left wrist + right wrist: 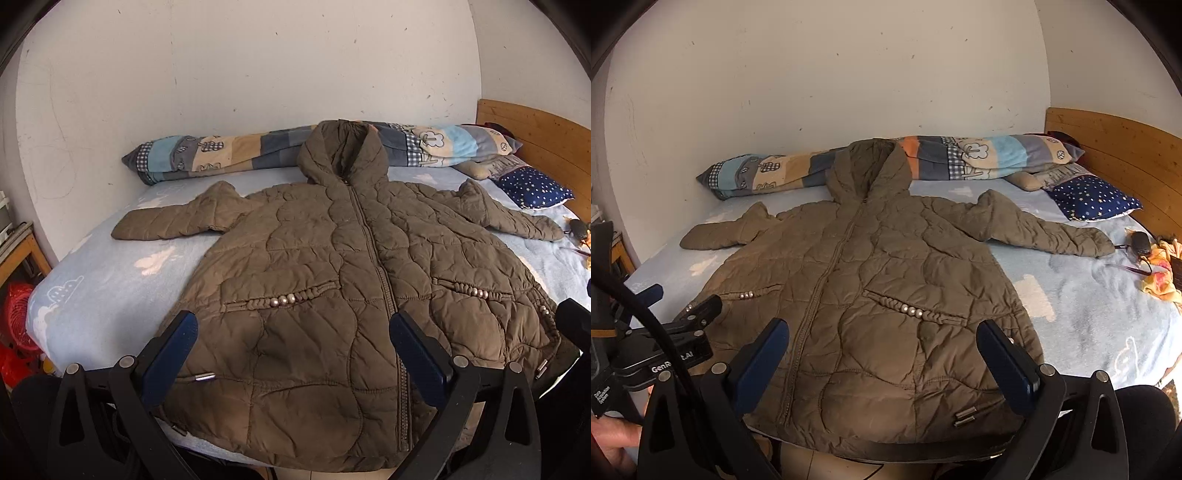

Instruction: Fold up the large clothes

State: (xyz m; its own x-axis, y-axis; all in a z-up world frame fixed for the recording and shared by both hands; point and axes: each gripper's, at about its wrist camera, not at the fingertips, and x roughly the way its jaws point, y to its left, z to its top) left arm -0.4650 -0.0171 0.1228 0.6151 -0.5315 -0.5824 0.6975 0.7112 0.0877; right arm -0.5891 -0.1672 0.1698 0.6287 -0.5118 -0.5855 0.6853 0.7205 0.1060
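Both grippers hang at the near edge of the bed, and each has its blue-padded fingers spread wide with nothing between them. Left gripper (291, 328) sits over the lower left half of the jacket (332, 280), its fingers above the fabric around the hem (can't tell for sure whether the pads actually touch it). Right gripper (882, 336) is over the lower right half, same deal, jaws apart and holding nothing. From the right wrist view you can also see the left gripper off to the side, plus a bit of a hand (613, 439) at the bottom corner.

Jacket itself is a brown quilted hooded one, lying flat and face up on the pale blue bedsheet (1089, 314), zipped up the front, hem hanging slightly over the near edge. Both pockets have a little row of pearl beads (282, 301). Sleeves are spread out to either side, and the hood points away toward the wall.

Further back, the hood rests against a rolled patchwork blanket (221, 151) running along the white wall (240, 74). To the right there's a navy star-print pillow (1093, 197) by the wooden headboard (1119, 147), and some yellow cloth (1163, 273) near the sheet's right edge.
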